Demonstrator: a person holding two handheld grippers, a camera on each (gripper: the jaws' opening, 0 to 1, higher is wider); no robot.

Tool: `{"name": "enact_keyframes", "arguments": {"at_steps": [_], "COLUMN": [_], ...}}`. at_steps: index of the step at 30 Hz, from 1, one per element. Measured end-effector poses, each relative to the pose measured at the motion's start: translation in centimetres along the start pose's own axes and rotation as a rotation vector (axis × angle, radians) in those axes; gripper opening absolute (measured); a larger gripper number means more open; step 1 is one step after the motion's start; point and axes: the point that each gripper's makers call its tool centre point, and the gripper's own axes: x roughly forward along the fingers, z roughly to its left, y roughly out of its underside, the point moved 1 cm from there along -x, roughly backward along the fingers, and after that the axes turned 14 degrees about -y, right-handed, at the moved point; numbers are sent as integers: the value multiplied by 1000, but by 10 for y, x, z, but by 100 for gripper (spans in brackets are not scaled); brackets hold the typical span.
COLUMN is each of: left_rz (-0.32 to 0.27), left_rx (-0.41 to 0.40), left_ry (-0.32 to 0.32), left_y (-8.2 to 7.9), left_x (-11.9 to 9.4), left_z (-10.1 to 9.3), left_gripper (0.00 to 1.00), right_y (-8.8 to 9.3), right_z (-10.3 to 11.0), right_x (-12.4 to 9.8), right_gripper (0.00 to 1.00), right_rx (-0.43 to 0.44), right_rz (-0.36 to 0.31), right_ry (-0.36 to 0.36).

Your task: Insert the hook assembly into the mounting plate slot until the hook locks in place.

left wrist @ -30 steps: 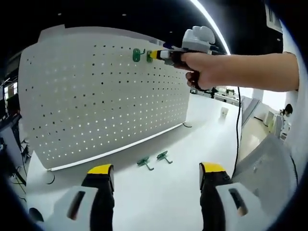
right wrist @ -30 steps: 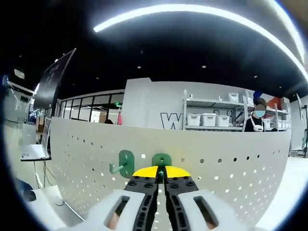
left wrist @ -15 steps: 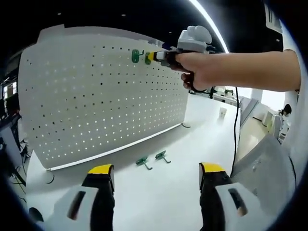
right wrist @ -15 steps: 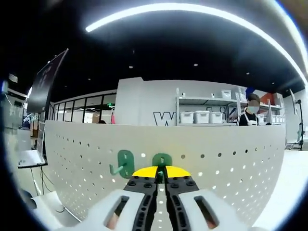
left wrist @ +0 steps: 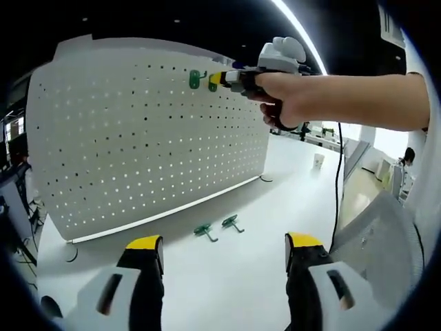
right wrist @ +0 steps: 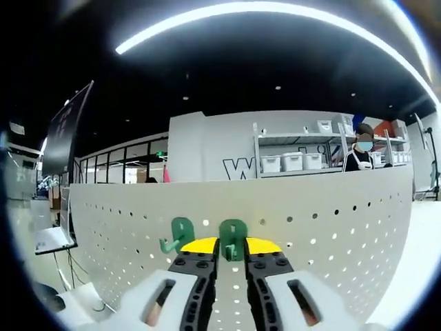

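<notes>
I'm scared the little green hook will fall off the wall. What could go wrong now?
The right gripper has its jaws parted around the green plastic hook on the white perforated pegboard. If that hook isn't locked in its holes, it may drop when the gripper backs away. Pulling back crookedly could also bump the second green hook hanging just beside it.

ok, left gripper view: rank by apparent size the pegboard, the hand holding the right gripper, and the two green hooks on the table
1. pegboard
2. hand
3. The two green hooks on the table look alike, so no ranking between them.

The hand's nearness to the camera may inflate it.
</notes>
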Motion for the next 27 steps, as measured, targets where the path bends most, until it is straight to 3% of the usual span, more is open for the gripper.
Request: {"name": "enact_keyframes", "arguments": {"at_steps": [7, 19, 27], "left_rz": [1, 2, -2], "left_rx": [4, 21, 22], "left_ry": [-1, 4, 1], "left_y": [-1, 0, -1], "left_x": [0, -1, -1], "left_z": [-1, -5, -5], "left_gripper": [74, 75, 76], "right_y": [2, 14, 16], "right_z": [8, 24, 24], "right_x": [-2, -8, -11], "right_gripper": [26, 48, 47], "right_rx": [-72, -47, -20], "right_rz": [29, 30, 39], "right_ry": [-91, -226, -241]}}
